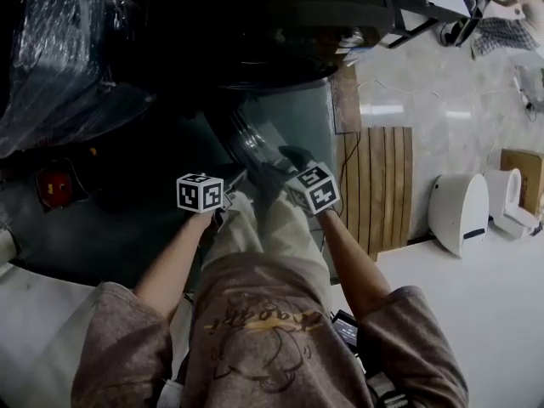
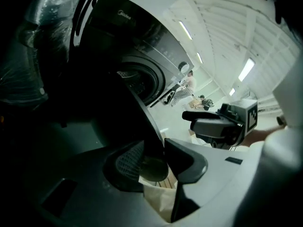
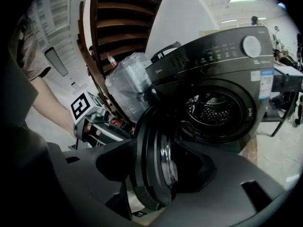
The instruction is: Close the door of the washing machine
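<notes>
The dark front-loading washing machine stands ahead with its drum opening uncovered. Its round door hangs open, edge-on towards me. My left gripper straddles the door's edge, which fills the gap between its jaws. My right gripper has the thick door rim between its jaws, both jaws tight against it. Each gripper shows in the other's view: the right gripper and the left gripper.
A plastic-wrapped bundle stands left of the machine, with a red object low beside it. A wooden slat board lies on the floor at right, beyond it white fixtures and a cardboard box.
</notes>
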A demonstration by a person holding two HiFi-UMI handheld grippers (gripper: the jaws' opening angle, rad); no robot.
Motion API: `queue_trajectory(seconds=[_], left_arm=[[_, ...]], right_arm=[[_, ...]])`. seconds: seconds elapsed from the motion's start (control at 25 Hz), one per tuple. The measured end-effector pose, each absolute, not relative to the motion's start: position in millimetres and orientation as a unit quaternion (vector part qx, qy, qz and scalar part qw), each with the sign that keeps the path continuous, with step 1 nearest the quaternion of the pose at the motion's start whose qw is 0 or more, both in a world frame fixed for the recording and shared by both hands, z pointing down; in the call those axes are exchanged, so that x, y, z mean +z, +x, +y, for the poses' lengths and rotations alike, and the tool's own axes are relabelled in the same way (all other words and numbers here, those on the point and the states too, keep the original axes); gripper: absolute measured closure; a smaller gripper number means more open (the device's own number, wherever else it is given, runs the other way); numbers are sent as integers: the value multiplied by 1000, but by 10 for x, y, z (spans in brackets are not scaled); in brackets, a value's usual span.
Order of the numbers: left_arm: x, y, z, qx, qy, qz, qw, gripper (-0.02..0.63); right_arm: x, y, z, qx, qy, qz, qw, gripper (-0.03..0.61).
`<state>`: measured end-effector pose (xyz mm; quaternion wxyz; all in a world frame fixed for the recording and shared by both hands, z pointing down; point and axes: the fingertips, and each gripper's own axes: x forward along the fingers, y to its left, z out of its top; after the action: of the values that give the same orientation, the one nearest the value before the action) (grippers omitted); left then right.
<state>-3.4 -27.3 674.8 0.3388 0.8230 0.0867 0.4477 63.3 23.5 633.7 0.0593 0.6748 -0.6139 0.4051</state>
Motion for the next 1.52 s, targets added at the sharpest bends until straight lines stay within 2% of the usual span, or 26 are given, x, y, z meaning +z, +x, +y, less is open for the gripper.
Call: queue_trajectory(seconds=[0.44, 0.56, 0.64, 0.72, 0.76, 0.8, 1.04, 1.52], left_arm=[[6653, 837, -7, 433, 843, 93, 306, 479], [6606, 1084, 15, 418, 853, 86, 300, 499], [6592, 1221, 23, 413, 859, 85, 290, 520], [6580, 1334, 8, 410, 866, 86, 272, 560], [6573, 1391, -7, 407, 869, 86, 266, 603], [6567, 1451, -17, 404, 872, 88, 263, 603], [6550, 1712, -67, 374, 884, 110, 257, 611], [6624, 1961, -164, 311, 904, 90, 279, 611]], right_arm=[[6366, 1096, 1069, 419, 718, -555, 3, 342], [6419, 1171, 1188, 425, 720, -548, -5, 343], [6472, 1248, 1266, 425, 728, -538, -4, 408], [6518, 1384, 1323, 415, 745, -522, -2, 536], [6546, 1467, 1337, 411, 753, -514, -4, 561], [6586, 1548, 1343, 410, 759, -505, -7, 570], [6905, 1778, 1242, 440, 765, -471, -16, 578], [7281, 2395, 1193, 403, 829, -385, -55, 578]])
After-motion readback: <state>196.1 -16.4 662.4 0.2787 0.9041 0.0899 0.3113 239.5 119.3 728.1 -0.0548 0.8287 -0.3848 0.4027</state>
